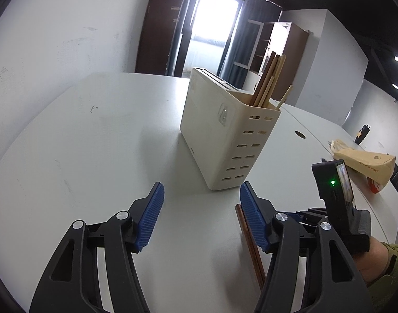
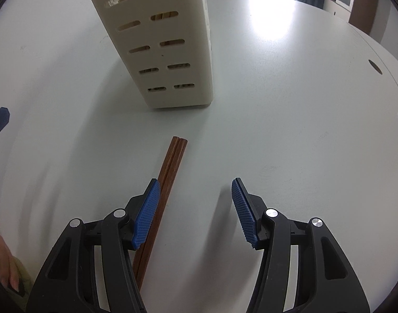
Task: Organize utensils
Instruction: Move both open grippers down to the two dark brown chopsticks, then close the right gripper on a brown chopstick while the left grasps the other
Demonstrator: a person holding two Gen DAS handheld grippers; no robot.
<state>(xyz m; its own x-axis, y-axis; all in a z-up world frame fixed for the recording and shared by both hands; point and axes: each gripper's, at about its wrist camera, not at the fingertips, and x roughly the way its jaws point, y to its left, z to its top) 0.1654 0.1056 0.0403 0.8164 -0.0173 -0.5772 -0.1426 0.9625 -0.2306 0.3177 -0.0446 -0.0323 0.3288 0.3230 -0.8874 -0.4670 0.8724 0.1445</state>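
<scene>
Right gripper: fingers wide, empty, low over table. Chopsticks, dark pair, lie flat just inside left finger, off-centre; judged pickup needs shift left before closing. Left gripper: fingers wide, empty, idle beside. Holder upright just beyond chopsticks' far end, slotted bin already carrying light sticks; likely destination. Paper bag well apart.

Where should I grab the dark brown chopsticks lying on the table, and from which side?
Grip the dark brown chopsticks mid-shaft, from above, closing across the pair. They lie flat, side by side, pointing toward the cream holder. The open right gripper sits slightly right of them, its left pad over the shafts, so I'd shift left first.
</scene>
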